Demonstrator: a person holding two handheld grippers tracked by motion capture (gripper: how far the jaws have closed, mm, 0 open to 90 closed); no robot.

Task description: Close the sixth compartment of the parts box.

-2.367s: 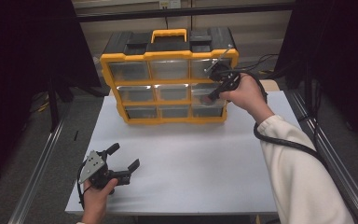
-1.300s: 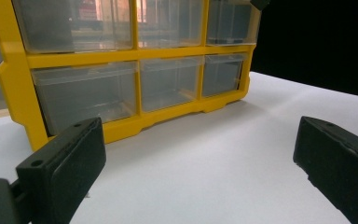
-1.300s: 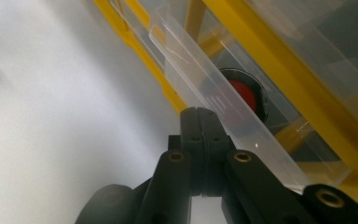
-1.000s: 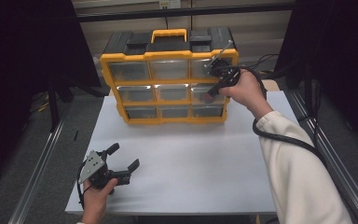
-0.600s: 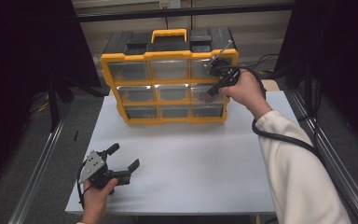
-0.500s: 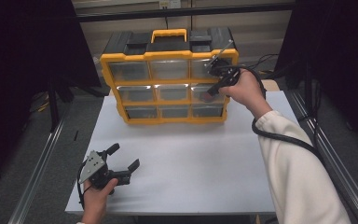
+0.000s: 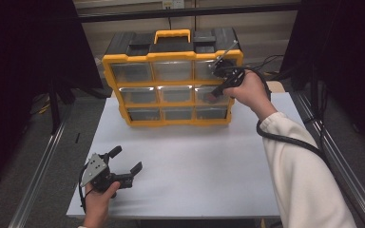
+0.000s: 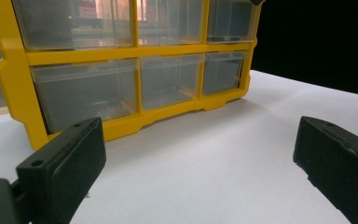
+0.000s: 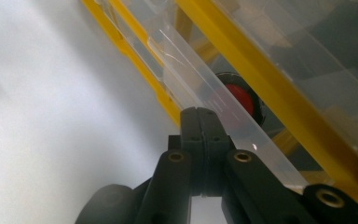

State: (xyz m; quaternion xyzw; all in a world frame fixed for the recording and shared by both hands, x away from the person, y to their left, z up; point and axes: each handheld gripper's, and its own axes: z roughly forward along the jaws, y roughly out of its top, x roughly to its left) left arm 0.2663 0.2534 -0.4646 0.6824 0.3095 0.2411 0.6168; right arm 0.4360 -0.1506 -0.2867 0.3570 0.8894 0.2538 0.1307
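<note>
1. Sitting at the back of the counter (image 7: 195, 166), the yellow drawer organizer (image 7: 171, 83).
2. Right hand-held gripper (image 7: 214, 97), jaws pressed together, tips against its middle-right clear drawer (image 9: 214, 100).
3. Left hand-held gripper (image 7: 126, 164) gapes wide, nothing held, well apart near the counter's front.

Light falls evenly from above on the white table (image 7: 195, 161); surroundings at 9 and 3 o'clock stay black. Glare streaks the organizer's (image 7: 171, 83) clear drawers. In the right gripper view, near jaws blur and the table washes out at 9 o'clock.
</note>
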